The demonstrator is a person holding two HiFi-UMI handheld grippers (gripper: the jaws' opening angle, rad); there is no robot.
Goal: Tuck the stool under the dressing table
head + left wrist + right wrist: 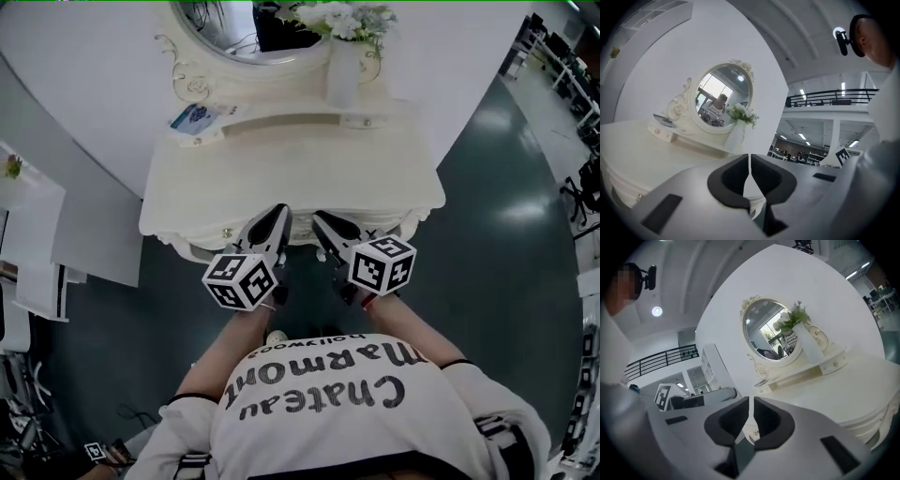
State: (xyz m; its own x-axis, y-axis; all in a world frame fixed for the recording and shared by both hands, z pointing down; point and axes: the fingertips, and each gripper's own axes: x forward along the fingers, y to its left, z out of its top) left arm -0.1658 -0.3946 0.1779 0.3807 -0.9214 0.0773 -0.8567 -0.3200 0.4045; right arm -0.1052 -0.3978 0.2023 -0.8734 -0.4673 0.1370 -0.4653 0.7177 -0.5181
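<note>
The cream dressing table (291, 169) stands straight ahead, with an oval mirror (239, 33) and a white vase of flowers (343, 70) at its back. No view shows the stool. Both grippers hover side by side at the table's front edge, about level with its top. My left gripper (279, 212) is shut and holds nothing; in the left gripper view its tips (750, 157) meet before the table top (642, 140). My right gripper (322, 218) is also shut and empty, its tips (751, 401) nearly touching over the table top (843, 385).
A small printed booklet (195, 117) lies on the table's raised back shelf. A white shelf unit (37, 234) stands at the left on the dark floor (497, 234). A curved white wall backs the table. Desks and chairs (581, 94) stand far right.
</note>
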